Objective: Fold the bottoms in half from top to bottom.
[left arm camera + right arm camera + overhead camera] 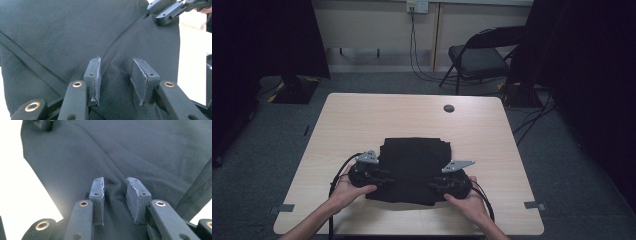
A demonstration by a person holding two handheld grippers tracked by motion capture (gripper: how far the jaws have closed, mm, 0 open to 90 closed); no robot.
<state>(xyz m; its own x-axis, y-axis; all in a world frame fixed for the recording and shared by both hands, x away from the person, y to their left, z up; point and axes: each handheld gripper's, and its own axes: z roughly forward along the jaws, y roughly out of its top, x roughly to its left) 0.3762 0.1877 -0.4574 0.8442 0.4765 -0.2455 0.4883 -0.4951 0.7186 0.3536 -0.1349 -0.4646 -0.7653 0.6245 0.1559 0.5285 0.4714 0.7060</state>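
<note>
A: Looking at the cloth (414, 167), you've got it folded into a dark, roughly square stack near the middle of the table (362, 120), toward your edge.

B: And my grippers?

A: Your left gripper (116, 75) and right gripper (115, 195) both sit over its near edge, jaws parted, fabric between the pads but not pinched. I'd judge the fold mostly done; any further fold or smoothing is left.

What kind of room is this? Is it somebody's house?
Probably not a house: it looks like a lab or recording room. A plain wooden table stands on grey carpet, dark curtains hang at the sides, and a folding chair sits by cables running to a wall socket.
</note>
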